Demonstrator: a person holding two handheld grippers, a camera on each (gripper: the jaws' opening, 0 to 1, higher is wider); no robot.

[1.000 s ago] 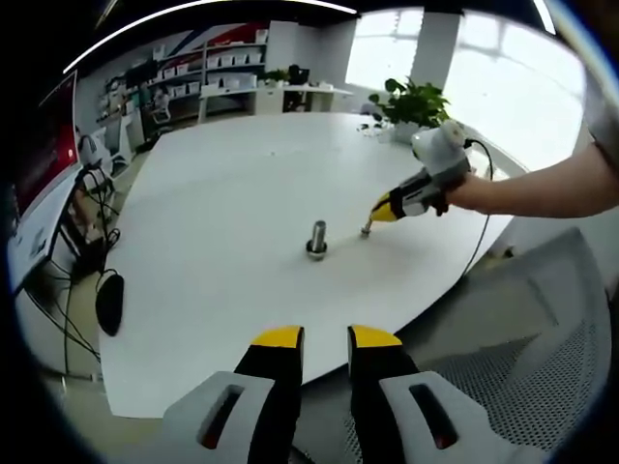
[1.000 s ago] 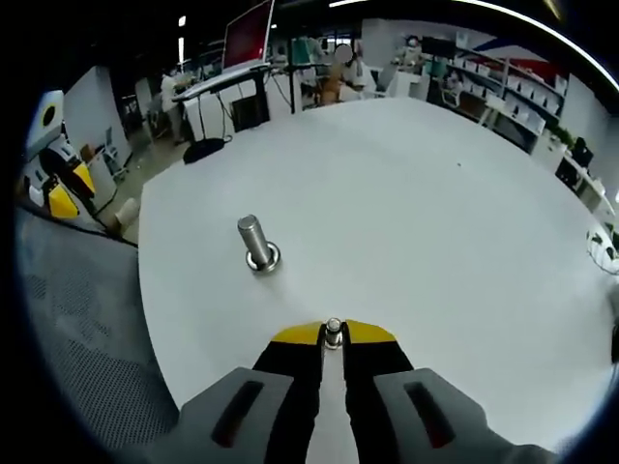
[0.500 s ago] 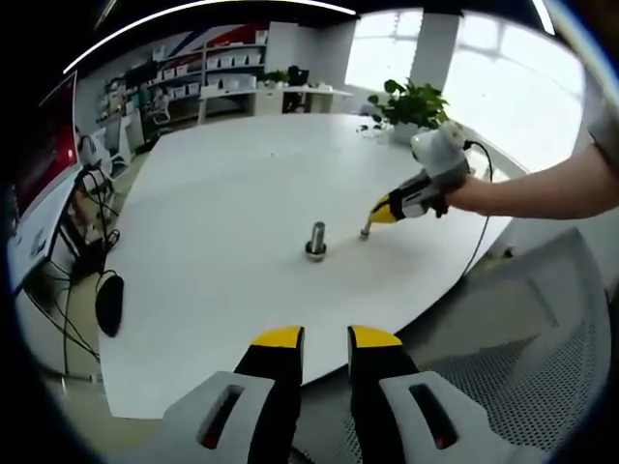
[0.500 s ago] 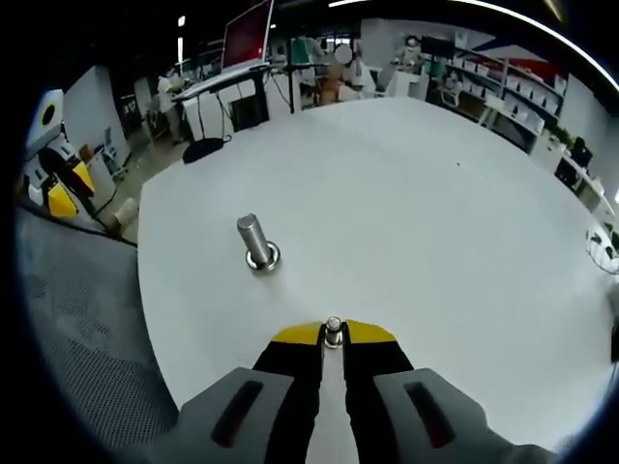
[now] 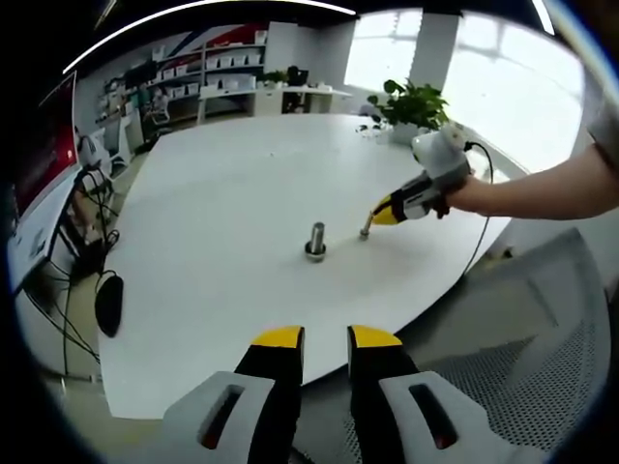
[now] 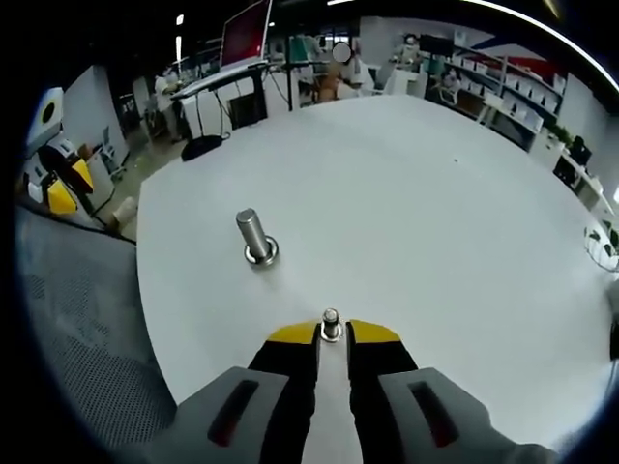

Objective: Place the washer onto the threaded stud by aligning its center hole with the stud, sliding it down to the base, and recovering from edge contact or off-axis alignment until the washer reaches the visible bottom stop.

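Note:
The threaded stud [image 6: 253,237] stands upright on its round base on the white table [image 6: 416,193]. My right gripper [image 6: 331,332] is shut on the small metal washer [image 6: 331,324], held on edge between the yellow tips, near the table's front and to the right of the stud. In the left gripper view the stud [image 5: 316,239] sits mid-table, and the right gripper [image 5: 370,226], held by a person's arm, tips down onto the table just right of it. My left gripper [image 5: 326,338] hangs back over the table's near edge, open and holding nothing.
A black mouse [image 5: 109,302] lies near the table's left edge. A potted plant [image 5: 416,101] stands at the far side. A grey mesh chair [image 5: 551,319] is at the right. A cable [image 5: 481,246] trails from the right gripper. The left gripper [image 6: 58,188] appears beyond the table's left edge.
The right gripper view has shifted a little, with the washer still held between the tips. The left gripper view is unchanged.

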